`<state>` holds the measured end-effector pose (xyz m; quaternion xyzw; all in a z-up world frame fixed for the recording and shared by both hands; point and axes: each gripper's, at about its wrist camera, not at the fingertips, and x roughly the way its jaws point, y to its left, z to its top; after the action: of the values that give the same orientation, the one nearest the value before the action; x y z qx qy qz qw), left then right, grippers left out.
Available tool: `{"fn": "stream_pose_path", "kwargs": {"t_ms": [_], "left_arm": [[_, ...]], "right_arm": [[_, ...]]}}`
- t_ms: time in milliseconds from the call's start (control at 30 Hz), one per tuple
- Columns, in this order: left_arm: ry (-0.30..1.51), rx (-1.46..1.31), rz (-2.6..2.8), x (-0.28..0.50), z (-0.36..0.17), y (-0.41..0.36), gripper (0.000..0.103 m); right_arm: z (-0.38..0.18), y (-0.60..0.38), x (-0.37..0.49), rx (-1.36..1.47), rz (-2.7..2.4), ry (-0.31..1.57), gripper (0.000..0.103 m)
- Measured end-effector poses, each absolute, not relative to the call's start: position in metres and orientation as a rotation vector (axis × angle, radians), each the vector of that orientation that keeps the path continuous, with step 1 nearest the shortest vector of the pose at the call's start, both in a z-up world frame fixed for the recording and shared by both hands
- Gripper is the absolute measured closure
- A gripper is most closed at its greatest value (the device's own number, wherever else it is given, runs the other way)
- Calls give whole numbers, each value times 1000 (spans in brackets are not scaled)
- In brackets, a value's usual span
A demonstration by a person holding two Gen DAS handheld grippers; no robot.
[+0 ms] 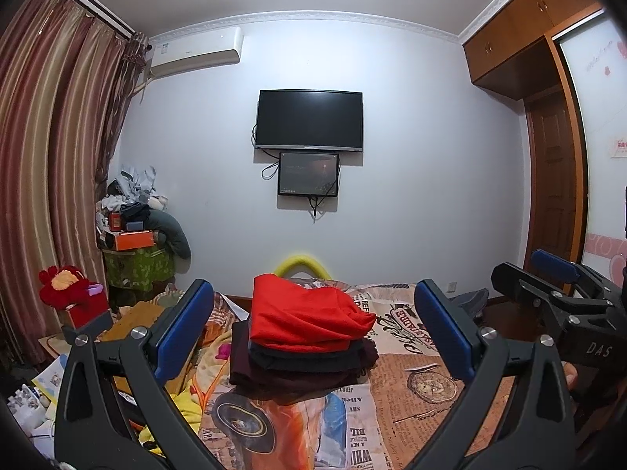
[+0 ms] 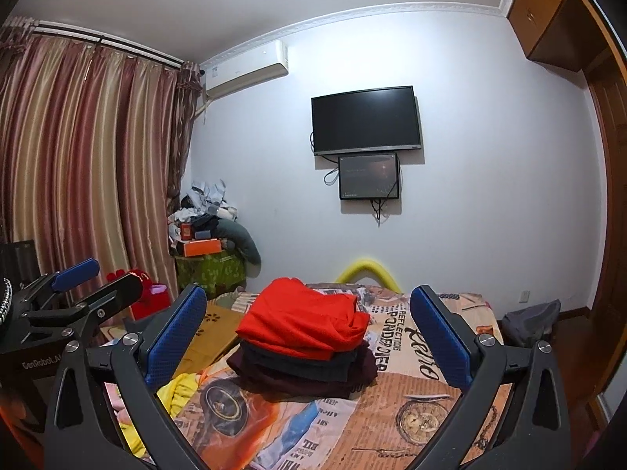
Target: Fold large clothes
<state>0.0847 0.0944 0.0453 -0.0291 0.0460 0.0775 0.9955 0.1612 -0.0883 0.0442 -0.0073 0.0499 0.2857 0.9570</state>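
Both grippers, left (image 1: 313,333) and right (image 2: 309,337), hover side by side above the bed (image 1: 427,387), jaws spread wide, holding nothing. Folded clothes sit in a stack (image 1: 301,368) mid-bed straight ahead, a red garment (image 1: 305,319) on top, a bit rumpled, over dark pieces. Reads as a gap between garments: that fold looks finished, and the next move likely calls for picking another piece, perhaps from the yellow cloth (image 2: 184,391) at the bed's left edge, and spreading it flat on the bare cover nearer the grippers.
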Motion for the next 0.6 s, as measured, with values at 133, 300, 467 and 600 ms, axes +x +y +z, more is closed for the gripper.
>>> {"fn": "stream_pose_path", "kwargs": {"t_ms": [133, 300, 467, 600], "left_arm": [[98, -58, 154, 87, 42, 95, 0], [109, -65, 149, 91, 40, 97, 0], [120, -74, 136, 94, 39, 100, 0], [130, -72, 129, 97, 38, 101, 0]], "right_arm": [[45, -91, 161, -7, 578, 107, 0], [47, -94, 161, 1, 577, 113, 0], [47, -95, 162, 8, 576, 118, 0], [46, -96, 163, 14, 577, 122, 0]]}}
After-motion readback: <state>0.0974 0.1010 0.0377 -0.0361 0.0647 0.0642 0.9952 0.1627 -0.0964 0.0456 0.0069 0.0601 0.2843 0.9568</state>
